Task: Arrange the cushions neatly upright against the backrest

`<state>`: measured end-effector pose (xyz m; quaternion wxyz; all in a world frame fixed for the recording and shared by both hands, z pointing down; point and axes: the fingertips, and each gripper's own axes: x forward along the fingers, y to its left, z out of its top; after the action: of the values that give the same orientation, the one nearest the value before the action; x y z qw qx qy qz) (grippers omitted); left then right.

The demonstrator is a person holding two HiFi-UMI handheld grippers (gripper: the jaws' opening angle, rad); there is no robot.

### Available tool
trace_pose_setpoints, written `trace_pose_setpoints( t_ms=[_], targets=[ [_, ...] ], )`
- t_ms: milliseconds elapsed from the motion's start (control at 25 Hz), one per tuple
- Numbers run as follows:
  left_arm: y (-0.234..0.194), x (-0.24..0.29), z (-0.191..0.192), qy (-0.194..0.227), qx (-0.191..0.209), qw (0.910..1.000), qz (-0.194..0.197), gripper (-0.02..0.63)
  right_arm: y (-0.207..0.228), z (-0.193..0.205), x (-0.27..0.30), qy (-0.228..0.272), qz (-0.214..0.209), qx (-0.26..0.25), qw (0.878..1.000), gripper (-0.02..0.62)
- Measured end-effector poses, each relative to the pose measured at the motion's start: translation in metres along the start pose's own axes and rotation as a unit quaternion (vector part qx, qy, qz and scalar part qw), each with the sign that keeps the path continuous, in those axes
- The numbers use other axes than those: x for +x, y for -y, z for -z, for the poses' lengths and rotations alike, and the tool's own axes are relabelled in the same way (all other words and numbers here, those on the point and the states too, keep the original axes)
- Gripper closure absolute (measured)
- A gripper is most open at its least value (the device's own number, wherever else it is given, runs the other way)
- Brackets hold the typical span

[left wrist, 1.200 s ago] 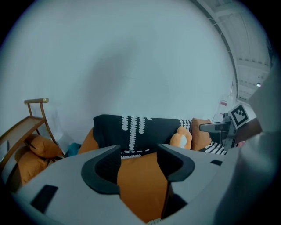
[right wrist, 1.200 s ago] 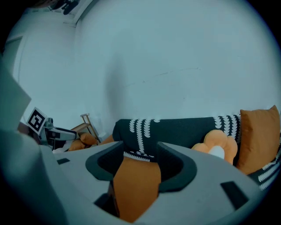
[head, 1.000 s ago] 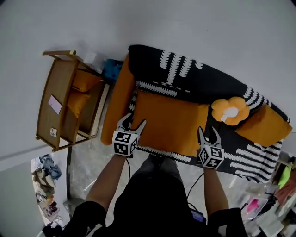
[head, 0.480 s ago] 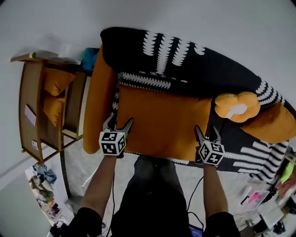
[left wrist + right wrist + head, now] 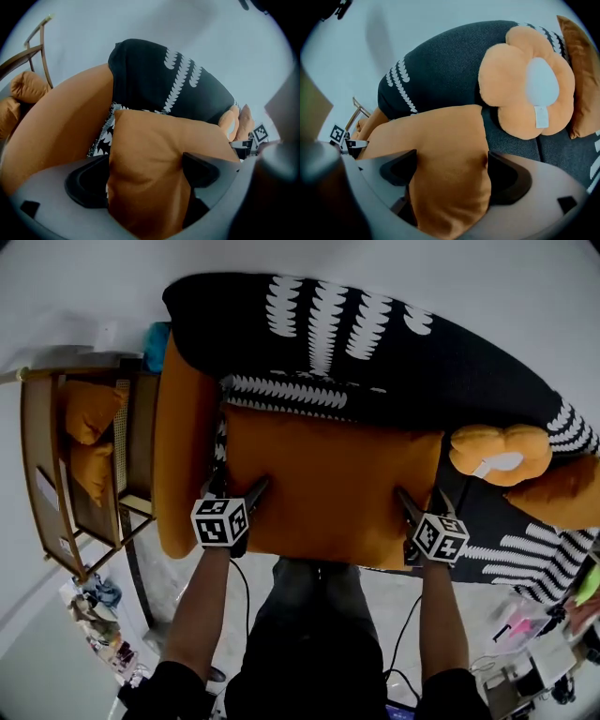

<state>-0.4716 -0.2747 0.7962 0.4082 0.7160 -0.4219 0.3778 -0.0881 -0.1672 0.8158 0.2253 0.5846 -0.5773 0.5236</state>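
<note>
So the big orange cushion [image 5: 328,484] is lying across the sofa [image 5: 422,362] seat at its left end. Its far edge is up at the foot of the backrest [image 5: 319,324], its left side is just beside the orange armrest [image 5: 183,456], and its near edge is about at the seat's front edge. It isn't standing upright yet.

Left gripper [image 5: 241,482] is on the near left corner and right gripper [image 5: 422,498] is on the near right corner, both pointing steeply down. Both sets of jaws have just been opening and are now spread wide. In each gripper view the cushion corner bulges up through the gap and touches both jaws, with a small dimple at one jaw tip. It looks more like stuffing puffing out than a real pinch.

A flower cushion [image 5: 497,454] sits on the seat against the backrest, to the right and near the big one's far right corner. Another orange cushion [image 5: 567,493] is just beyond it, at the sofa's right end. Off the left end there's a wooden rack [image 5: 47,474] with two small orange pillows [image 5: 84,409] in it.
</note>
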Motion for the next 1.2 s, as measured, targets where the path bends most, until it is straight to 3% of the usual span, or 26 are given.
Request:
trace_pose_setpoints(
  t_ms=[120, 400, 440, 640, 880, 1040, 1200],
  targets=[
    [-0.004, 0.012, 0.003, -0.019, -0.011, 0.9996, 0.018, 0.103, 0.001, 0.001, 0.008, -0.012, -0.014, 0.007, 1.000, 0.130],
    [0.001, 0.018, 0.014, -0.033, -0.005, 0.9988, 0.037, 0.106, -0.004, 0.010, 0.008, -0.015, -0.015, 0.002, 1.000, 0.132],
    [0.004, 0.019, 0.014, -0.036, -0.002, 0.9986, 0.040, 0.118, -0.006, 0.010, 0.009, -0.016, -0.015, 0.002, 1.000, 0.133],
    [0.022, 0.017, 0.015, -0.039, 0.023, 0.9977, 0.051, 0.294, -0.017, 0.014, 0.005, -0.010, -0.011, -0.006, 1.000, 0.287],
    [0.041, -0.018, 0.005, -0.007, 0.029, 0.9979, 0.058, 0.428, -0.036, 0.012, -0.030, 0.025, 0.008, -0.017, 1.000, 0.449],
    [0.054, -0.053, -0.015, 0.035, 0.050, 0.9961, 0.064, 0.434, -0.048, 0.004, -0.064, 0.059, 0.010, -0.005, 0.998, 0.456],
    [0.066, -0.091, -0.058, 0.083, 0.077, 0.9911, 0.070, 0.431, -0.065, -0.030, -0.104, 0.110, 0.008, -0.005, 0.994, 0.453]
  ],
)
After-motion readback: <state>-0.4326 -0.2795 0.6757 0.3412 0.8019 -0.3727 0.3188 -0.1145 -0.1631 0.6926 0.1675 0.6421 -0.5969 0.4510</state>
